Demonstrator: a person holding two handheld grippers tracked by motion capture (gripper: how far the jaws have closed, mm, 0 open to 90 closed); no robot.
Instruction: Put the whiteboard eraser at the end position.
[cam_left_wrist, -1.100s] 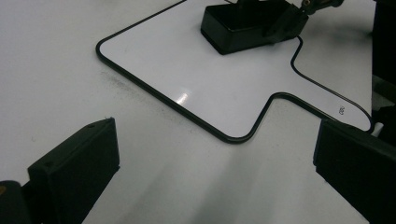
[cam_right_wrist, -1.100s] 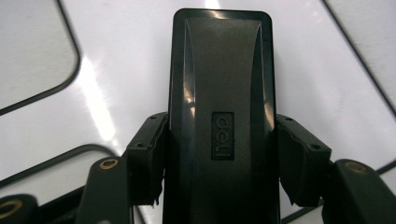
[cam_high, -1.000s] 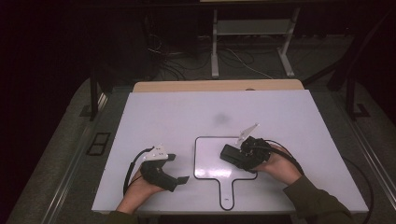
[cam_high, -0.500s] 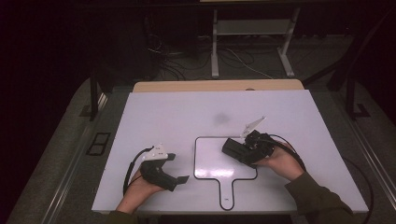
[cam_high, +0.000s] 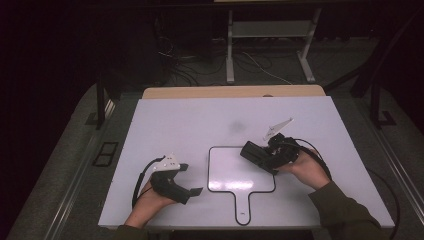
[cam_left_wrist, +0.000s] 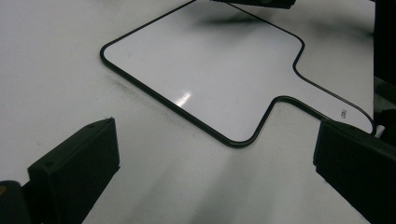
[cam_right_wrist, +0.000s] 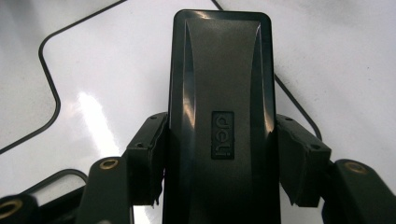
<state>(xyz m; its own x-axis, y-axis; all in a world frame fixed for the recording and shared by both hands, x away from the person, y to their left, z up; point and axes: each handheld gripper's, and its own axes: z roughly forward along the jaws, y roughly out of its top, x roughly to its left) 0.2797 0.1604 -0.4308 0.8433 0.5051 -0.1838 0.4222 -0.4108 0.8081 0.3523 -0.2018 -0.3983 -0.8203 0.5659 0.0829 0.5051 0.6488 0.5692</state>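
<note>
A white paddle-shaped board (cam_high: 239, 172) with a thin black rim lies flat near the table's front edge, handle toward me. My right gripper (cam_high: 270, 155) hovers over the board's right edge, shut on a black block eraser (cam_high: 256, 154). In the right gripper view the eraser (cam_right_wrist: 222, 93) stands lengthwise between the two pads (cam_right_wrist: 147, 154), above the glossy board (cam_right_wrist: 93, 93). My left gripper (cam_high: 191, 179) rests on the table left of the board, open. Its view shows the board (cam_left_wrist: 210, 70) ahead and bare table between its jaws.
The white table (cam_high: 190, 125) has free room behind and to both sides of the board. A tan strip (cam_high: 230, 92) runs along its far edge. Beyond it, on a dark floor, are cables and a white stand (cam_high: 270, 45).
My right gripper has drifted with the eraser a little to the right and away from me, lifting slightly off the board. The left gripper has stayed put.
</note>
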